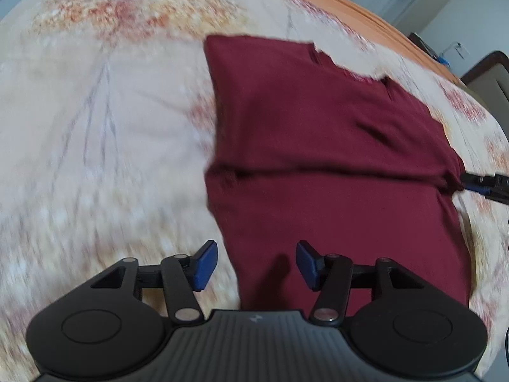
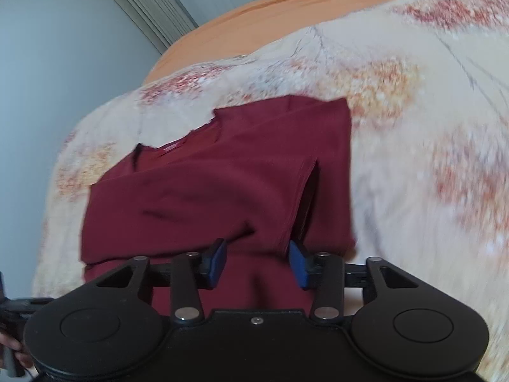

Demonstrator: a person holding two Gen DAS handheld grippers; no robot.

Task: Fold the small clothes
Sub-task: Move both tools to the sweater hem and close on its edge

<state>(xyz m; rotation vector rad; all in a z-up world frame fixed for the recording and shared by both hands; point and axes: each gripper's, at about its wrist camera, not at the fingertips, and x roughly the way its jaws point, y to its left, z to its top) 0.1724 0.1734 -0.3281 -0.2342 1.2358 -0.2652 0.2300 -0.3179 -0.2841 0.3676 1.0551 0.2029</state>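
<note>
A dark red T-shirt [image 1: 324, 146] lies on a cream bedspread [image 1: 105, 146] with red-orange blotches, its sides folded in to a long strip. My left gripper [image 1: 257, 264] is open and empty, low over the shirt's near left edge. My right gripper [image 2: 258, 262] is open over the shirt [image 2: 197, 191]; a folded sleeve flap lies between its blue pads [image 2: 299, 264], but no grip shows. The right gripper's tip [image 1: 483, 183] also shows in the left wrist view, at the shirt's right edge by the fold line.
An orange sheet [image 2: 286, 9] borders the far side of the bed. Pale walls and a radiator [image 2: 146, 3] stand behind it. Dark furniture [image 1: 490, 76] sits at the far right. The other hand [image 2: 12, 347] shows at the lower left.
</note>
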